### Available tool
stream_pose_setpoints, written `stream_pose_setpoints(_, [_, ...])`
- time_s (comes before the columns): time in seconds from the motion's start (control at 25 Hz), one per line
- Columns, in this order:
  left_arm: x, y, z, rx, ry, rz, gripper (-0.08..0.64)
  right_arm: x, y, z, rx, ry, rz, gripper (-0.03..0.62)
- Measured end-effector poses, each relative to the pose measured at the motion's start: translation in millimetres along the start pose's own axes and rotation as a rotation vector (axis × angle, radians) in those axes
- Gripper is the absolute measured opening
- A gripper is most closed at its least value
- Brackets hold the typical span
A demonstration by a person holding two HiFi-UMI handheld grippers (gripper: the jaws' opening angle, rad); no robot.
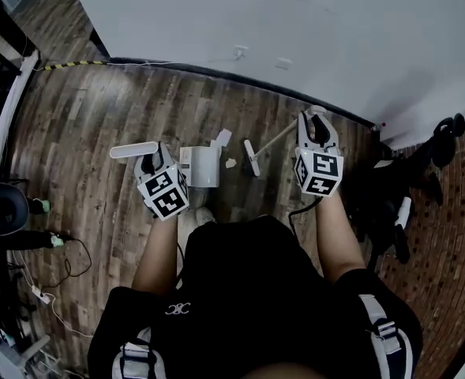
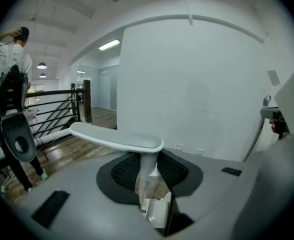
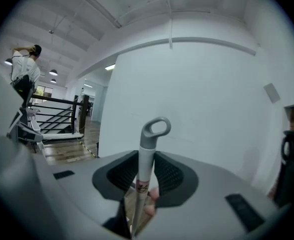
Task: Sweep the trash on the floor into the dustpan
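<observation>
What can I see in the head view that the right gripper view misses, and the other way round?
Only the head view: the dustpan, a scrap of trash beside it, the broom's head and the left tool. Only the right gripper view: the loop at the top of the broom handle, a railing and a distant person. Both: the right tool shut on the broom handle, and the white wall.

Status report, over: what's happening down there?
Left gripper shut on dustpan handle; right gripper shut on broom handle. Trash scrap between broom head and dustpan. No obstruction seen.
</observation>
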State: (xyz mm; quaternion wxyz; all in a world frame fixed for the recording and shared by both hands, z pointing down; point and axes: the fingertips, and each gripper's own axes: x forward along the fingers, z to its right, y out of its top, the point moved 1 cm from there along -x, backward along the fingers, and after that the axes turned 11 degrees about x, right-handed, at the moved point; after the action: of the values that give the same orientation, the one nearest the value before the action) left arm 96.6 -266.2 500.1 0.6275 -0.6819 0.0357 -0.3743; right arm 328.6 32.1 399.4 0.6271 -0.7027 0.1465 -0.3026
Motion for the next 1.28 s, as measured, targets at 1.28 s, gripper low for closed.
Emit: stream_pose_setpoints(1.28, [58.6, -143.9, 20.3, -0.394, 0.699, -0.258, 0.109, 281.9, -77.1, -91.4, -0.118, 0.744, -0.206, 0.097])
